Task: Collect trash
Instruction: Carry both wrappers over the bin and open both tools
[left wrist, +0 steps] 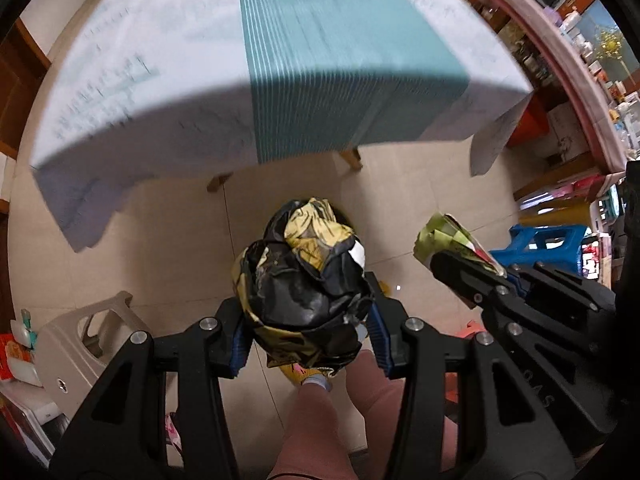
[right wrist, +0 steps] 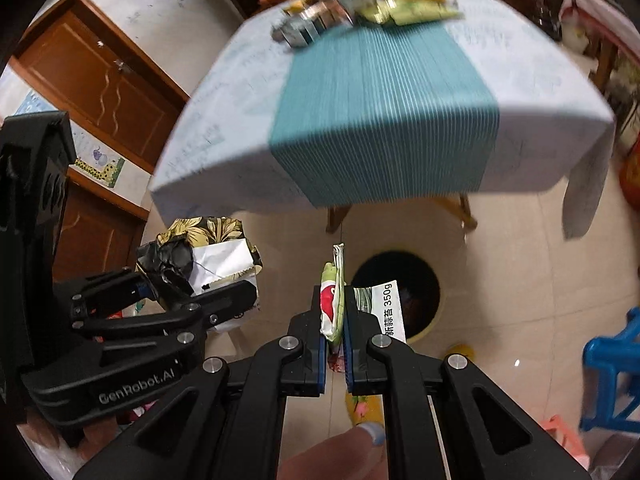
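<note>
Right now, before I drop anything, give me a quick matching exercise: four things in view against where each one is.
Things:
1. crumpled black and yellow bag
2. flat green wrapper
3. bin
4. blue stool

Places:
A. on the floor in front of the table, mouth open
B. between the left gripper's pads
C. on the floor at the right edge of the right wrist view
D. pinched in the right gripper

Pairs: 1-B, 2-D, 3-A, 4-C
</note>
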A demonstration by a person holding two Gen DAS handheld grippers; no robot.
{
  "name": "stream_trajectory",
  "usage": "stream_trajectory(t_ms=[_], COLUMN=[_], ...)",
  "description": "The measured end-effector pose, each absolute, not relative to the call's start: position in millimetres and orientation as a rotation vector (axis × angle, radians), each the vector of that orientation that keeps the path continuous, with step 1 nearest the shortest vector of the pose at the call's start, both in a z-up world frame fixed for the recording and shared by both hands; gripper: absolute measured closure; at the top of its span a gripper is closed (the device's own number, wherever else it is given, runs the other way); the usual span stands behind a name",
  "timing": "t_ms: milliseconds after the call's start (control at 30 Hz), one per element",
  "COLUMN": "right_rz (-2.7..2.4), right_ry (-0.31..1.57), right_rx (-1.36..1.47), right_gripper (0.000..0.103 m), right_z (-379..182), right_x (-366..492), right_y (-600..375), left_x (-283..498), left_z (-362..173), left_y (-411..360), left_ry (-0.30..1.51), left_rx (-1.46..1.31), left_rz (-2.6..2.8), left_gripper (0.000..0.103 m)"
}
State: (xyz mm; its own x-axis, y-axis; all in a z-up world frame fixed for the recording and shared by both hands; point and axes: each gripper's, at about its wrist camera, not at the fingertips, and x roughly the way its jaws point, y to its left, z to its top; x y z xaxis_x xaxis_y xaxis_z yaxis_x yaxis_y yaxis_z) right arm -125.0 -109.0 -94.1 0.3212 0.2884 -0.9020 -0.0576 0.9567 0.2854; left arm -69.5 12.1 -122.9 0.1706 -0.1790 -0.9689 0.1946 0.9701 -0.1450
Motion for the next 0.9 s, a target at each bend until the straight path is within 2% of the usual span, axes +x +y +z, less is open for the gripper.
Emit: stream_trajectory(t_ms=[533, 600, 667, 700, 767, 833, 867, 900], right_rz=[0.193, 0.194, 0.202, 0.198, 0.178, 0.162, 0.156, 0.152], right_ry=[1.359, 1.376, 1.389, 1.398, 1.415, 1.426, 1.43, 1.433], right_rx=[0.384, 0.396, 0.415, 0.418, 0.413, 0.431, 0.449, 0.456], right_gripper=[0.097, 0.096, 0.094, 0.09, 0.077, 0.058, 0.052, 0.04], right_z=[-349, -378, -404, -416, -438, -453, -460, -463], right_x=[-72, -63, -56, -53, -49, -47, -46, -43], right_y=[-158, -158, -159, -160, -162, -166, -169, -169], left_x=[-19, -13, -6, -3, 2, 6, 8, 8], left_z=[-355, -373, -394, -404, -416, -426, -429, -430], left_y=[-14, -14, -12, -11, -6, 5, 7, 11], left_ry=[1.473, 1.475, 1.485, 1.492, 1.496, 1.499, 1.501, 1.502], left_rx=[0.01, 0.009, 0.032, 0.044, 0.048, 0.032, 0.025, 0.023], left_rz=[-0.204, -0.199, -0.176, -0.164, -0.141, -0.124, -0.119, -0.115], left_gripper=[0.056, 0.054, 0.045, 0.042, 0.027, 0.015, 0.012, 0.011])
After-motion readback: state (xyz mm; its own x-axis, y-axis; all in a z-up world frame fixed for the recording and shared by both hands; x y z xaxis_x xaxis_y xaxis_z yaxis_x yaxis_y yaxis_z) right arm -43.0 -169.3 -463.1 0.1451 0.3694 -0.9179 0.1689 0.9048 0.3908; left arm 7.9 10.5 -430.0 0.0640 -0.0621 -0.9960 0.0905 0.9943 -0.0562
